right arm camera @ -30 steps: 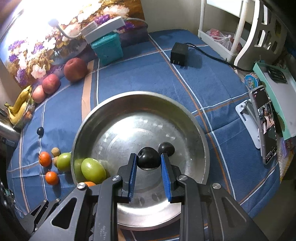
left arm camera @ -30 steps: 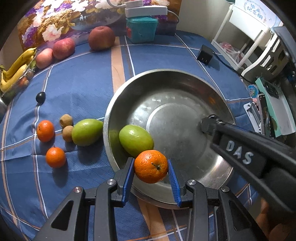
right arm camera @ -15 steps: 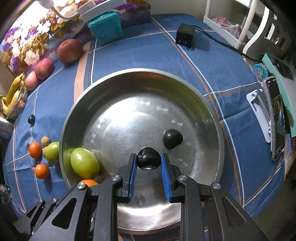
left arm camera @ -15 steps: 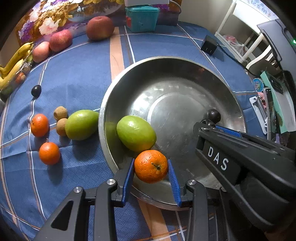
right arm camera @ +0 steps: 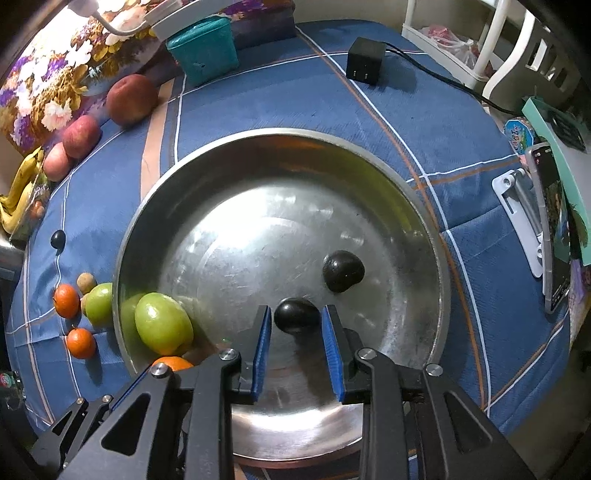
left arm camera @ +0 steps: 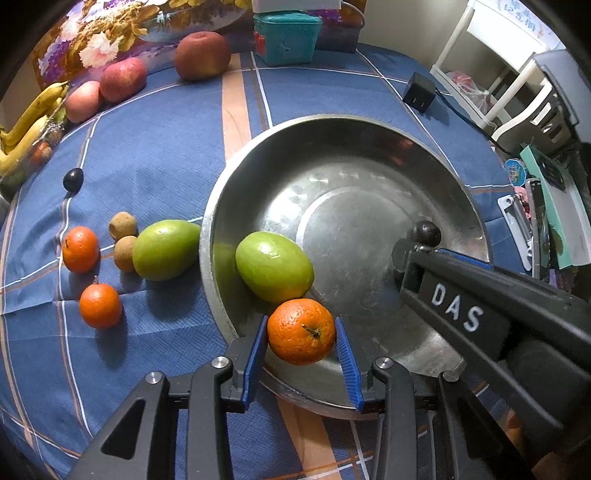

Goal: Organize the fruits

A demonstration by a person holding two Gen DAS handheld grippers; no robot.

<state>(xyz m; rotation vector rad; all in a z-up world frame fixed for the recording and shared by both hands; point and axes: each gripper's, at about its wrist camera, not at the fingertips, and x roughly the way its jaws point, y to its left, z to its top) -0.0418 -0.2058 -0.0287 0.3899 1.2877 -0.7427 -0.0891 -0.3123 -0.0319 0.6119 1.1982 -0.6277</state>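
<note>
A steel bowl [left arm camera: 332, 120] [right arm camera: 280, 131] sits on the blue checked cloth. My left gripper [left arm camera: 301, 321] has an orange [left arm camera: 301, 331] between its blue pads at the bowl's near-left wall; the pads still touch the orange while the jaws are opening. A green mango [left arm camera: 275, 271] lies in the bowl against it. My right gripper [right arm camera: 296, 312] straddles a dark plum [right arm camera: 297, 320] on the bowl floor; its jaws are opening and slim gaps show beside the plum. A second dark plum [right arm camera: 342, 271] lies further right in the bowl.
Left of the bowl lie another green mango [left arm camera: 164, 249], two oranges [left arm camera: 80, 249], two small brown fruits [left arm camera: 123, 226] and a dark plum [left arm camera: 72, 179]. Apples [left arm camera: 201, 55] and bananas [left arm camera: 26, 122] line the back left. A teal box [left arm camera: 286, 35], a charger [left arm camera: 419, 92] and a phone stand [right arm camera: 524, 218] ring the bowl.
Both grippers sank closer to the bowl. The plum has settled onto the bowl floor between the right pads. The orange stays between the left pads, now next to the mango.
</note>
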